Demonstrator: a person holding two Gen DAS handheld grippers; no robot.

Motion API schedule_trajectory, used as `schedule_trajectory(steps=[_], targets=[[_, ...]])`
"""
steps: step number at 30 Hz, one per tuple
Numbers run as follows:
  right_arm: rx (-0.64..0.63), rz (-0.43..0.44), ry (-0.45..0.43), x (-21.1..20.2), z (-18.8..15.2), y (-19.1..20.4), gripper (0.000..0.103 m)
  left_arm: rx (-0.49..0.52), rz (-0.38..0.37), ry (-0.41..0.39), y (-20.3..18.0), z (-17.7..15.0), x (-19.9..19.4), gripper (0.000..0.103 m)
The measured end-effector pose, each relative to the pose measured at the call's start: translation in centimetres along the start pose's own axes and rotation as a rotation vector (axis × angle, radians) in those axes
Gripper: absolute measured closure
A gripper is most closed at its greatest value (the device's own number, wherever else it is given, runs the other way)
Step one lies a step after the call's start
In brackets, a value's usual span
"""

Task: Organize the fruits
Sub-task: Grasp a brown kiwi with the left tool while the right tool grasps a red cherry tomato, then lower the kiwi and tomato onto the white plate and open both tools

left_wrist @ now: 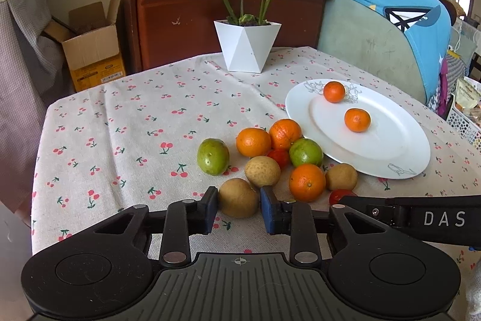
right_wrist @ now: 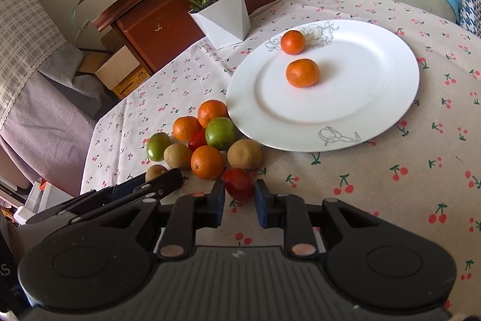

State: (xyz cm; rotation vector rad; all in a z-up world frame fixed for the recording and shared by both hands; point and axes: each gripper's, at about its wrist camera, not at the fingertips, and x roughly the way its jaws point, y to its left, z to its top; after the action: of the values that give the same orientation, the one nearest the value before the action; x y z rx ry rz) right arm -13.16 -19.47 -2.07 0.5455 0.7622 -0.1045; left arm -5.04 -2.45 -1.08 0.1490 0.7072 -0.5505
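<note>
A white plate (left_wrist: 399, 152) (right_wrist: 375, 98) holds two small oranges (left_wrist: 357, 119) (right_wrist: 302, 73). Beside it on the cloth lies a pile of oranges, green fruits, brown fruits and red fruits. My left gripper (left_wrist: 239, 205) has its jaws around a brown fruit (left_wrist: 238, 197), pads touching or nearly touching its sides. My right gripper (right_wrist: 239, 194) has its jaws around a red fruit (right_wrist: 239, 184), the pads at its sides. The right gripper also shows at the right edge of the left wrist view (left_wrist: 390, 209).
A white pot with a green plant (left_wrist: 246, 45) (right_wrist: 224, 17) stands at the far side of the table. A wooden cabinet (left_wrist: 210, 17), a cardboard box (left_wrist: 90, 50) and a sofa with a blue cover (left_wrist: 375, 20) lie beyond the table.
</note>
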Motion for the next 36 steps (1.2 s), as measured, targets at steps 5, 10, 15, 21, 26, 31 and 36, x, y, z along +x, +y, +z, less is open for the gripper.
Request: schedule_trajectory(steps=[5,10,15,21,26,31,36], targets=[[-0.004,0.005,0.006,-0.1,0.0,0.0,0.083,-0.003,-0.010,-0.001,-0.1,-0.1,-0.2,0.077],[-0.002,0.033,0.001,-0.9,0.1,0.1,0.083,-0.004,-0.011,-0.002,-0.3,-0.1,-1.0,0.077],[-0.001,0.062,-0.032,-2.4,0.5,0.2,0.083,-0.037,-0.027,-0.022,-0.3,0.5,-2.4,0.077],[0.031,0.058,-0.089,-4.6,1.9,-0.7,0.083,-0.046,-0.048,-0.063,-0.9,1.6,-4.2,0.077],[0.086,0.030,-0.175,-7.3,3.7,-2.4,0.083,-0.042,-0.095,-0.108,-2.0,3.5,-5.6,0.077],[0.141,-0.009,-0.214,-7.5,4.3,-3.9,0.083,-0.062,-0.144,-0.091,-3.3,5.2,-4.8,0.077],[0.203,-0.022,-0.190,-6.0,4.2,-5.2,0.083,-0.039,-0.155,-0.038,-4.9,5.4,-2.5,0.077]])
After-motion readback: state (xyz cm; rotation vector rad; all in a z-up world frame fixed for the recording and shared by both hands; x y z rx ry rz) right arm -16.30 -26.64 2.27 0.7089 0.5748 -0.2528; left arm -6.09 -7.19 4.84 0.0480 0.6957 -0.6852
